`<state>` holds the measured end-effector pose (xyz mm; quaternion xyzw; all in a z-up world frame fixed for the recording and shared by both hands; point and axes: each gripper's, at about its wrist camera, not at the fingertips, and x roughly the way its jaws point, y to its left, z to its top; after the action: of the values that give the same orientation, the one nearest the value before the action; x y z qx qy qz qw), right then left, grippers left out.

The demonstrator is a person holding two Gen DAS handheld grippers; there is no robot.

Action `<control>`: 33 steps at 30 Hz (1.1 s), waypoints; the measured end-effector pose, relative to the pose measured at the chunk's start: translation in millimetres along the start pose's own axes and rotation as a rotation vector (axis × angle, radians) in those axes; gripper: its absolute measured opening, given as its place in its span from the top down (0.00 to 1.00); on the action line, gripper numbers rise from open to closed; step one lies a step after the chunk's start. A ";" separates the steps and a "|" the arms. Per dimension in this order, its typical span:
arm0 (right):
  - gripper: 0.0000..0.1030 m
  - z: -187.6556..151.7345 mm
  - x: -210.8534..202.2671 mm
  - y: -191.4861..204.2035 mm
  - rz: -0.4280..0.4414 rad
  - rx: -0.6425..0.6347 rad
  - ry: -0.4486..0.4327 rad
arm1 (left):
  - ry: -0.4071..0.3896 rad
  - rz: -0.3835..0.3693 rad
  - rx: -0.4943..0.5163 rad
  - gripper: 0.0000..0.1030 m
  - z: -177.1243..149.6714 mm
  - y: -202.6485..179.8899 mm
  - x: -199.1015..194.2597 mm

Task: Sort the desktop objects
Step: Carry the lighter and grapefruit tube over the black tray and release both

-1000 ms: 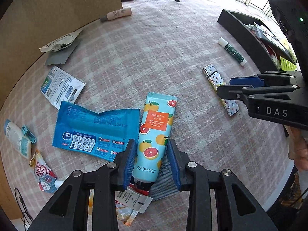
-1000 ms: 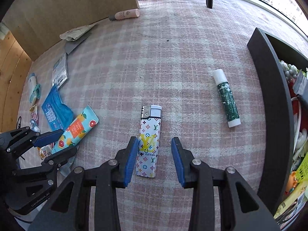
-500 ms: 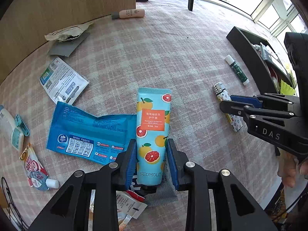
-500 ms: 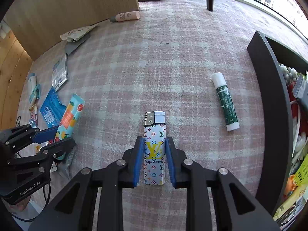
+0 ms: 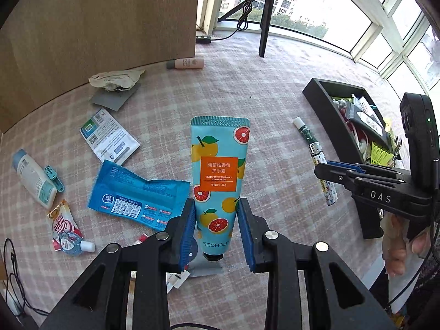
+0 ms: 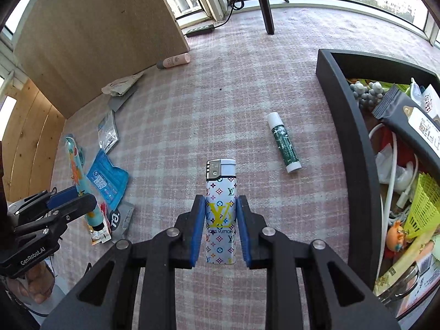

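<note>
My left gripper (image 5: 216, 220) is shut on the lower body of a turquoise hand cream tube (image 5: 220, 165) printed with grapefruit. The tube is lifted off the pink checked tablecloth (image 5: 247, 88), cap end toward me. My right gripper (image 6: 221, 220) is shut on a white lighter (image 6: 221, 192) with a coloured monogram pattern, held above the cloth with its metal head pointing away. In the left wrist view the right gripper (image 5: 330, 167) hangs to the right with the lighter (image 5: 328, 195) in it. The right wrist view shows the left gripper (image 6: 68, 200) at far left.
A green lip-balm stick (image 6: 284, 143) lies between the lighter and a black tray (image 6: 354, 137) full of items. A blue wipes pack (image 5: 132, 195), white sachet (image 5: 110, 137), small bottle (image 5: 33, 178) and pink tube (image 5: 187, 63) lie left. A wooden board (image 5: 96, 27) stands behind.
The right jaws closed on the lighter and lifted it off the cloth. The left gripper tightened on the hand cream tube and raised it; both views now look from higher up.
</note>
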<state>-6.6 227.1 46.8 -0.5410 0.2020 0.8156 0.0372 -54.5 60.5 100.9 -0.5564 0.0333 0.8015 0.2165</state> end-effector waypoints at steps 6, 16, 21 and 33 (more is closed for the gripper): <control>0.78 -8.6 -44.8 -31.4 -0.017 0.018 -0.055 | -0.038 -0.025 0.046 0.72 5.9 -47.9 -13.5; 0.78 -24.0 -115.6 -136.3 -0.091 0.102 -0.127 | -0.050 -0.146 0.134 0.72 23.6 -169.3 -4.0; 0.78 -31.8 -144.7 -202.6 -0.149 0.173 -0.155 | -0.037 -0.204 0.200 0.72 30.3 -240.4 9.9; 0.73 -40.1 -170.6 -284.7 -0.190 0.225 -0.169 | 0.007 -0.233 0.328 0.66 38.2 -350.6 41.2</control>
<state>177.9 499.8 104.2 -0.4796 0.2362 0.8231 0.1915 34.9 401.5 143.7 -0.5163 0.0997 0.7530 0.3956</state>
